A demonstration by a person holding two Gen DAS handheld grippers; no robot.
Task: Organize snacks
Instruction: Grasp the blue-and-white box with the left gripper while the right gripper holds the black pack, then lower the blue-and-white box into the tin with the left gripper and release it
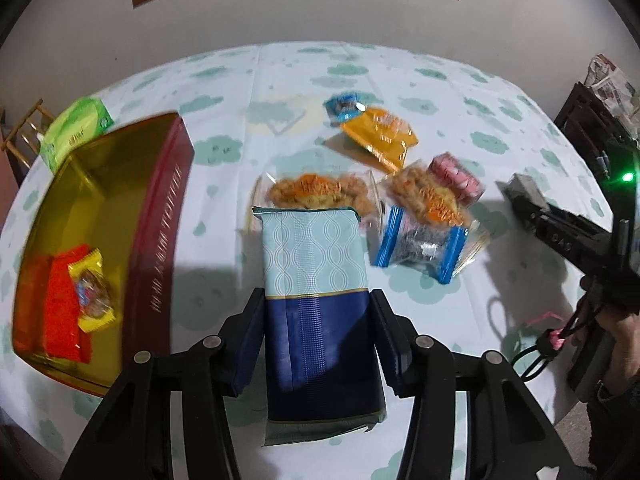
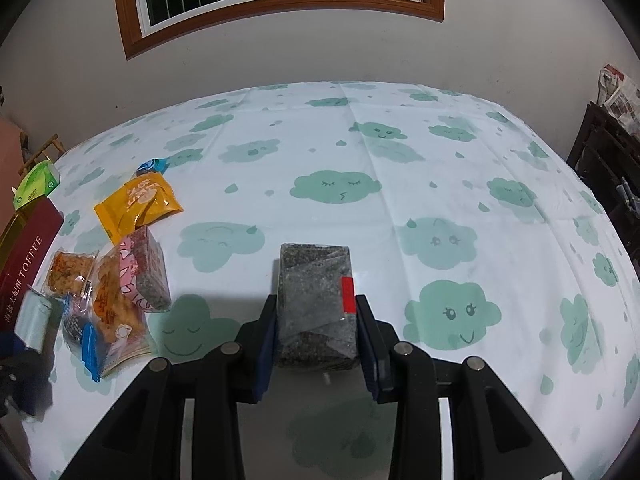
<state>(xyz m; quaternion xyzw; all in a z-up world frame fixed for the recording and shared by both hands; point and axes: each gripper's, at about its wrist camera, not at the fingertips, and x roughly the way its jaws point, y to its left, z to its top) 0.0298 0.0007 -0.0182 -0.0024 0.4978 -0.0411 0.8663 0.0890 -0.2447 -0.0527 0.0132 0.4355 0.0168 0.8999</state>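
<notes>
My left gripper (image 1: 318, 312) is shut on a blue and pale-blue snack pack (image 1: 316, 280), held over the table beside the gold toffee tin (image 1: 100, 184). The tin holds a red packet (image 1: 64, 312) and a yellow candy (image 1: 94, 292). My right gripper (image 2: 316, 320) is shut on a dark sesame bar in clear wrap (image 2: 316, 300), above the cloud tablecloth (image 2: 400, 168). Loose snacks lie between: an orange pack (image 1: 380, 132), two clear packs of fried snacks (image 1: 316, 192), a pink pack (image 1: 456, 176), a blue-edged pack (image 1: 420, 248).
A green tissue box (image 1: 76, 128) stands behind the tin. In the right wrist view the snack pile (image 2: 116, 280) and the tin's red side (image 2: 24, 276) lie at the left. Dark furniture (image 2: 608, 160) stands at the right edge. The right gripper shows in the left wrist view (image 1: 580, 232).
</notes>
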